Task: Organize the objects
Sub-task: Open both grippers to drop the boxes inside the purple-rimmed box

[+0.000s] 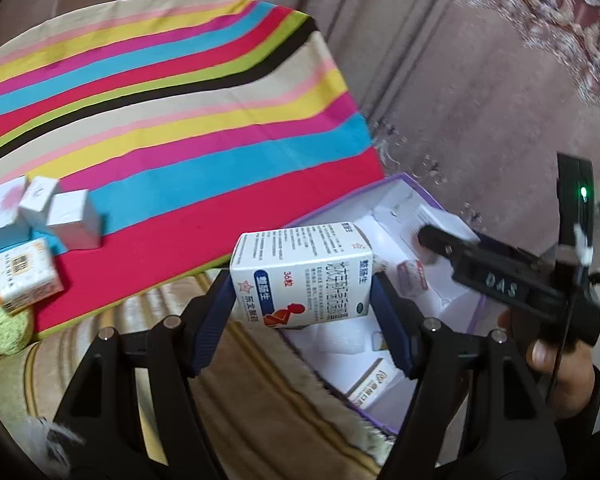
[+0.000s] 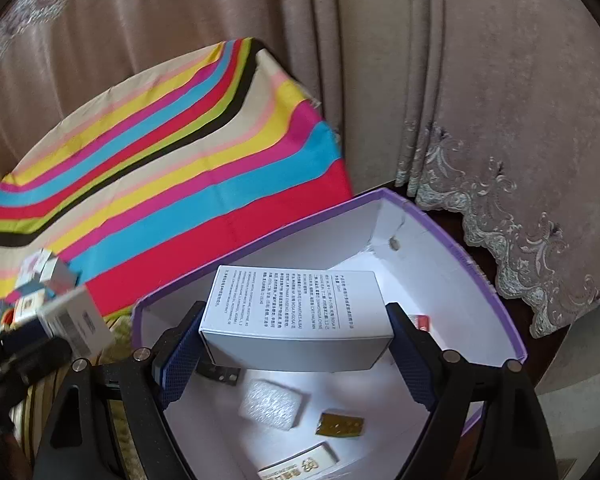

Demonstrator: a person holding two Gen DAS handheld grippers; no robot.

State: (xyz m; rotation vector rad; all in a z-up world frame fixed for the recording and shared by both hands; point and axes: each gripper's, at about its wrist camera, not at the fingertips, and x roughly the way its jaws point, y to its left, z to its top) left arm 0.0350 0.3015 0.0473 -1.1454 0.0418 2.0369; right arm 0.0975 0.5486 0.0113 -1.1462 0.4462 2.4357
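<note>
Two cartons are in transit at once, so we judge the task to be at mid-course. From the left wrist view, we see our left claw (image 1: 304,300) clamped on a white-and-blue medicine carton (image 1: 302,276), held in the air at the near edge of the purple storage box (image 1: 404,184), not yet lowered inside. Four small boxes (image 1: 36,232) remain grouped on the striped cloth (image 1: 172,128) covering the surface, well apart from the storage box; these are still to be moved. A green round item (image 1: 4,324) lies beside them, partly under the nearest box. From the right wrist view, our right claw (image 2: 296,344) is clamped on a white printed carton (image 2: 296,312), suspended over the interior of the purple storage box, above its floor. Already resting inside are a foam pad (image 2: 270,402), a gold foil packet (image 2: 340,426) and a flat white pack (image 2: 300,466). We estimate roughly half the items are stowed; releasing both held cartons comes next.
</note>
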